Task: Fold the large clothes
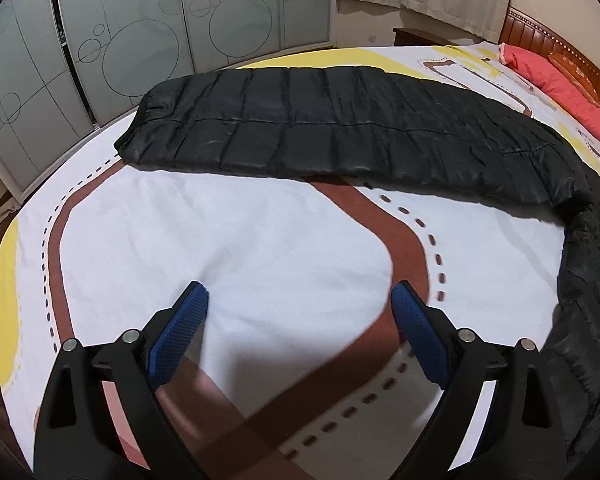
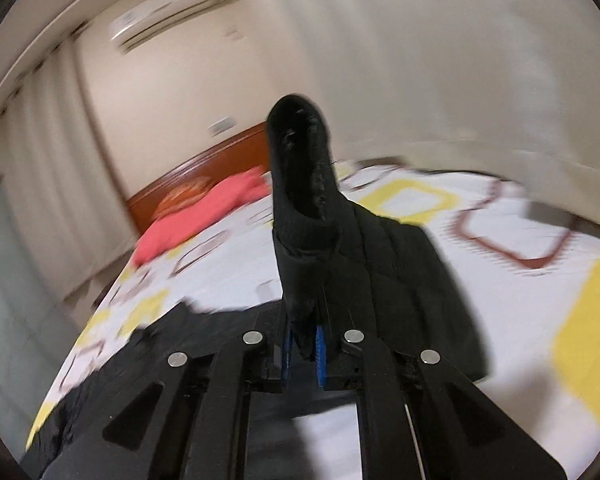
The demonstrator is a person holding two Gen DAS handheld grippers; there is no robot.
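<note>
Two tools are in your hands, and they stand in opposite states. Your left tool (image 1: 298, 300) is spread wide, its blue ribbed pads (image 1: 180, 332) far apart with nothing between them; it hangs over a bare stretch of the bed (image 1: 260, 240), whose white sheet carries brown bands, dashed lines and yellow patches. Beyond those fingers, the black quilted coat (image 1: 320, 132) lies flat across the bed in a long folded strip, its near edge well apart from the tool. At the right of that view the coat bends round and runs back toward you along the edge of the frame.

Further right, your right tool (image 2: 303, 354) is clamped tight on a narrow black part of the coat (image 2: 300, 208), which looks like a sleeve cuff. Only a sliver of blue pad (image 2: 320, 354) shows on either side of the pinched cloth. The cuff stands up out of the fingers, its open end tilted away from the camera, and the rest of the sleeve falls back to the sheet below. A red pillow (image 2: 204, 208) lies against the wooden headboard (image 2: 228, 152); this view is motion-blurred.
</note>
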